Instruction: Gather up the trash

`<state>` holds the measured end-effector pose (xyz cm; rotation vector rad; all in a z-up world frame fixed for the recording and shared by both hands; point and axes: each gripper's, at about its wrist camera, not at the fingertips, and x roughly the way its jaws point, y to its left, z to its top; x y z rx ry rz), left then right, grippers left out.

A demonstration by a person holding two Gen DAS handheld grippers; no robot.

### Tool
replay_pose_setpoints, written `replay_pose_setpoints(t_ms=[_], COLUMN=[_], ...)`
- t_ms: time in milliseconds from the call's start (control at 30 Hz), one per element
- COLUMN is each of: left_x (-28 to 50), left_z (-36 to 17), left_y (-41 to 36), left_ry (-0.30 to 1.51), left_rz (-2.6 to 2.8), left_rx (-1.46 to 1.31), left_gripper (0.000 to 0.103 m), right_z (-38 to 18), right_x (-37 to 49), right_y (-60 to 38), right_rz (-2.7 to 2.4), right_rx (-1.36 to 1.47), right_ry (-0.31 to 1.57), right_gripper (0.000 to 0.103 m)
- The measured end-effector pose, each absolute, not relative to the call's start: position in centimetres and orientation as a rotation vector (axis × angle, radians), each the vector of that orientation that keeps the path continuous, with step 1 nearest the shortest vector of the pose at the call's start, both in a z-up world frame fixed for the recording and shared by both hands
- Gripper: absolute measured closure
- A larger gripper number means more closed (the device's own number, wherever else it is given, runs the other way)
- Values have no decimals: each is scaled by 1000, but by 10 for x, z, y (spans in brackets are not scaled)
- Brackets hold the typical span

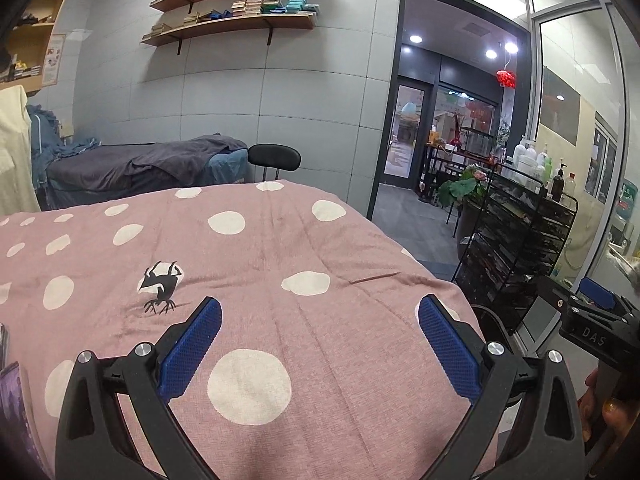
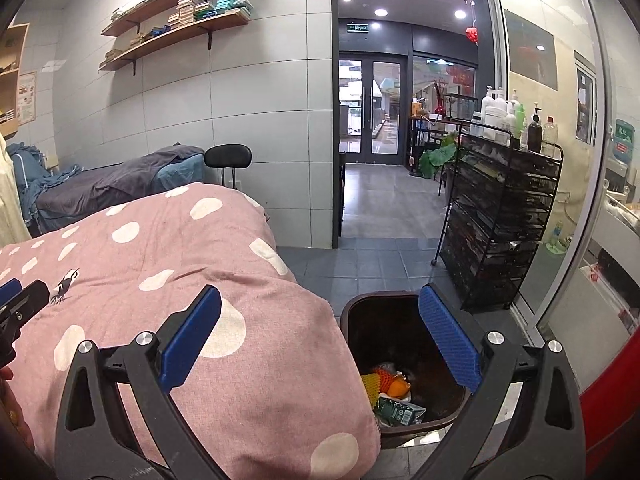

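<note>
Blue-padded fingers frame both views, and each pair stands wide apart with nothing between them: the left gripper (image 1: 319, 334) hovers over the pink polka-dot quilt (image 1: 280, 248), while the right gripper (image 2: 320, 332) hangs above the quilt's edge and the brown trash bin (image 2: 356, 308) on the floor just beside the bed. Judging by the empty jaws and the bin's contents, a drop looks done and the hands are between pickups — the step in hand seems to be finding the next piece of trash. Inside the bin lie an orange foam net (image 2: 384, 380) and a green wrapper (image 2: 396, 410), with more scraps too jumbled to name. Only the right wrist view shows the bin and what it holds; the left wrist view looks across the quilt top, where no loose trash shows, apart from a dark purple object (image 1: 12, 392) cut off at the left edge that I cannot identify. That same view also catches the right gripper's body at its right margin. The next move, as I judge it, calls for swinging toward whatever litter lies out of frame, then closing on it and carrying it back over the bin's mouth.
</note>
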<state>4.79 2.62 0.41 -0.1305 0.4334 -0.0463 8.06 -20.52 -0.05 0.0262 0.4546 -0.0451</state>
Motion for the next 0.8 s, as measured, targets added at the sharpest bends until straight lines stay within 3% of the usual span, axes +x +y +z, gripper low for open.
replay_pose_setpoints(t_ms=[800], left_x=[43], left_z=[9], left_y=[26], left_ry=[423], left_rz=[-26], left_rx=[-124], left_gripper=[6], right_z=[-1], right_x=[81], right_y=[-206], right_rz=[-49], right_rx=[35], right_ry=[459], right_gripper=[6])
